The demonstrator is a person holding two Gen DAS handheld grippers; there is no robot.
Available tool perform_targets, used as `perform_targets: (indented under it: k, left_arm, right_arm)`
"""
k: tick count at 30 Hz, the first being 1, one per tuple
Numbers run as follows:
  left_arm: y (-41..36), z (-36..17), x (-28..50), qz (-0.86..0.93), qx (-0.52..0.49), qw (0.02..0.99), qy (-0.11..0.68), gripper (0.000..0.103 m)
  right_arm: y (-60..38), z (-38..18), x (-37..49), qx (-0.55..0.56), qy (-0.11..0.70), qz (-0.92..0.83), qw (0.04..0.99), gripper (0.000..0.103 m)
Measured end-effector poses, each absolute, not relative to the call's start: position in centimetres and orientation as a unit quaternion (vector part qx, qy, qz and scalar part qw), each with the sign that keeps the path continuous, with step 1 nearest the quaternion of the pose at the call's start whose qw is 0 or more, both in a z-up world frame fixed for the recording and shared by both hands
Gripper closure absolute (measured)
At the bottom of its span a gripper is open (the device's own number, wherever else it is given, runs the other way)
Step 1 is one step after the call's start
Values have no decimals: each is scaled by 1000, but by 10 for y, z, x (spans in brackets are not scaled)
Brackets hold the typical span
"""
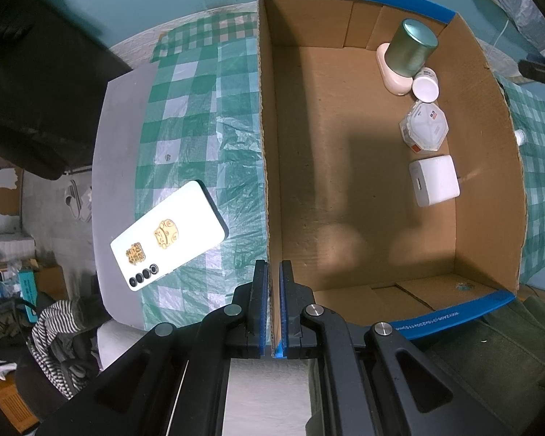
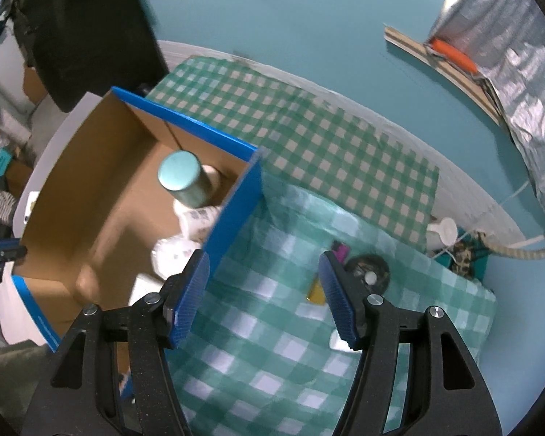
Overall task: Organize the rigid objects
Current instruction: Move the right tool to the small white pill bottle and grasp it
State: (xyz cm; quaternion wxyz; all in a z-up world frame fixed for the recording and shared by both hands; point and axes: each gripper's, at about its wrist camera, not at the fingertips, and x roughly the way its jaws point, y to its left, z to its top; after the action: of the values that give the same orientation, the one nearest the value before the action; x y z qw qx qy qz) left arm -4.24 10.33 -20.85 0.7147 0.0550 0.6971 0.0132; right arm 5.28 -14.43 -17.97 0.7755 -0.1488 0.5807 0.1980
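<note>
Below, a cardboard box [image 1: 363, 167] sits on the checked tablecloth [image 1: 200, 109], its left wall pinched by the closed left gripper [image 1: 271, 272]. Inside stand a green tin [image 1: 412, 49] and white charger [image 1: 434, 180]; the right gripper [image 2: 265, 290] hangs open, empty, over the cloth.

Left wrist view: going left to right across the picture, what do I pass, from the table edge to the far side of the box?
White phone on the checked cloth → left gripper shut on the box wall → bare box floor → white square charger near the right wall.
</note>
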Motion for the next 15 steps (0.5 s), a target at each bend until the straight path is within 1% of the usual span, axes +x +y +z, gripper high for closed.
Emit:
perform_targets:
  k: [12, 15]
  left_arm:
    - [103, -207, -40, 14, 52, 715, 697, 98]
    - [103, -207, -40, 14, 52, 715, 697, 98]
  right_arm:
    - [-203, -215, 58, -148, 616, 148, 760, 39]
    - [-219, -227, 57, -142, 627, 139, 753, 36]
